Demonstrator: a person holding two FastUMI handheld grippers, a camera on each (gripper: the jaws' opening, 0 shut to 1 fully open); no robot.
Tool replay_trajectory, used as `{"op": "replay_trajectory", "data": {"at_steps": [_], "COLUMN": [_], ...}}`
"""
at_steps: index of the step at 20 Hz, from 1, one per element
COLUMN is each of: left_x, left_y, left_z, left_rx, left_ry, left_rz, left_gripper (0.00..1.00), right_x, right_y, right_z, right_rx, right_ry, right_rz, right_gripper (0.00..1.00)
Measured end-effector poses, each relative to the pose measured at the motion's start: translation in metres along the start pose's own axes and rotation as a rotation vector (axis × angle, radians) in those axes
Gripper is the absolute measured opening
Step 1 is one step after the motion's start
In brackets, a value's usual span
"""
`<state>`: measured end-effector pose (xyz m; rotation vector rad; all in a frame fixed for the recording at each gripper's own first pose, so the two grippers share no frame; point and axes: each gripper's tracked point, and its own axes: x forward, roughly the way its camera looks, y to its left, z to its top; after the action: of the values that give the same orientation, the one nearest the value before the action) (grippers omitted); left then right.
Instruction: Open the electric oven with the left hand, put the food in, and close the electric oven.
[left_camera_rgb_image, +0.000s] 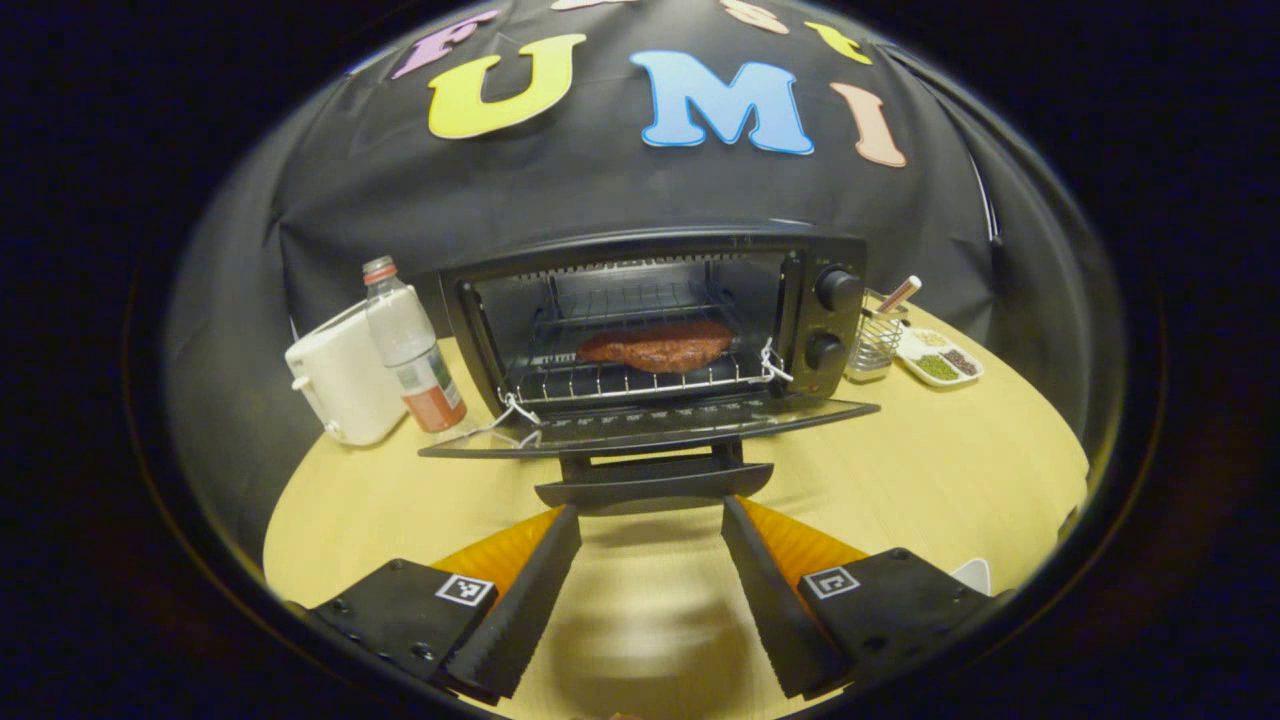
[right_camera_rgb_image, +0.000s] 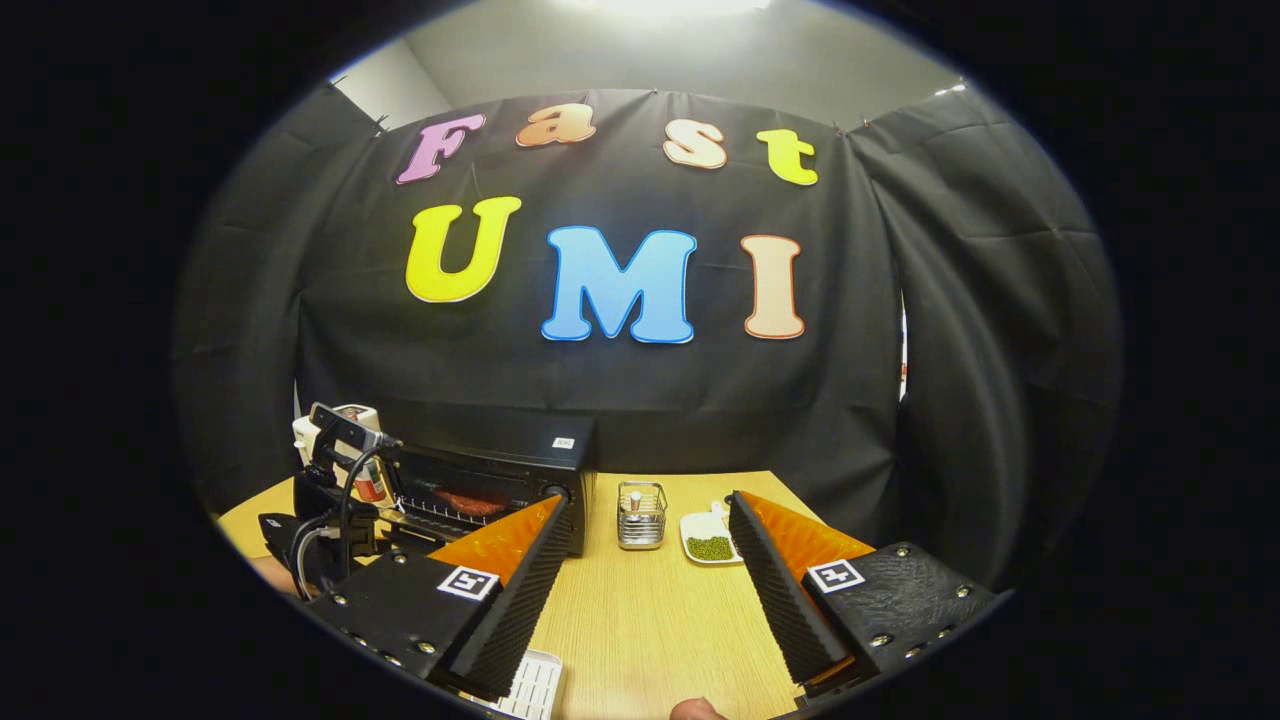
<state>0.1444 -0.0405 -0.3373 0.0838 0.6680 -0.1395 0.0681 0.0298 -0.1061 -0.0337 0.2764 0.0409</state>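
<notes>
Left gripper (left_camera_rgb_image: 650, 520): fingers spread wide, empty, tips just short of the door handle (left_camera_rgb_image: 655, 485) of the electric oven (left_camera_rgb_image: 655, 320). Door (left_camera_rgb_image: 650, 425) lies fully down; food (left_camera_rgb_image: 655, 345) sits on the rack inside. Closing step, by my judgement: get under the handle, lift in an arc, keep level. Right gripper (right_camera_rgb_image: 650, 520): wide apart, empty, held level, well right of the oven.
</notes>
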Motion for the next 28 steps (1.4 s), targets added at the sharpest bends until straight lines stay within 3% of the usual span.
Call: {"op": "replay_trajectory", "data": {"at_steps": [1,2,3,7,10,16,20,26,28], "left_x": [-0.001,-0.002,-0.003,-0.007,-0.009,0.0,-0.024,-0.098,-0.128], "left_y": [0.0,0.0,0.0,0.002,0.006,0.007,0.001,-0.008,-0.01], "left_z": [0.002,0.004,0.006,0.024,0.046,0.094,0.123,0.174,0.186], "left_rx": [0.001,-0.003,-0.007,0.007,0.007,0.013,-0.018,-0.051,-0.064], "left_ry": [-0.008,-0.013,-0.019,-0.076,-0.143,-0.261,-0.35,-0.482,-0.524], "left_rz": [0.001,0.002,0.002,0.004,0.012,0.0,-0.019,-0.039,-0.023], "left_gripper": [1.0,0.92,0.92,1.0,0.96,1.0,0.96,1.0,0.91], "right_x": [0.0,0.001,0.002,-0.001,-0.001,-0.001,0.002,-0.001,-0.009], "right_y": [0.001,0.0,0.0,-0.003,-0.002,0.0,0.001,-0.011,-0.019], "right_z": [0.0,0.0,0.0,-0.001,-0.001,0.002,0.007,0.024,0.029], "right_rx": [0.0,0.0,0.0,0.001,0.006,0.009,0.029,0.049,0.057], "right_ry": [0.0,-0.001,-0.003,-0.002,0.0,-0.005,-0.027,-0.089,-0.104], "right_rz": [0.002,0.001,0.0,-0.006,-0.011,-0.015,-0.013,0.001,0.025], "right_gripper": [0.96,0.96,0.96,0.96,0.96,0.96,0.96,0.96,0.96]}}
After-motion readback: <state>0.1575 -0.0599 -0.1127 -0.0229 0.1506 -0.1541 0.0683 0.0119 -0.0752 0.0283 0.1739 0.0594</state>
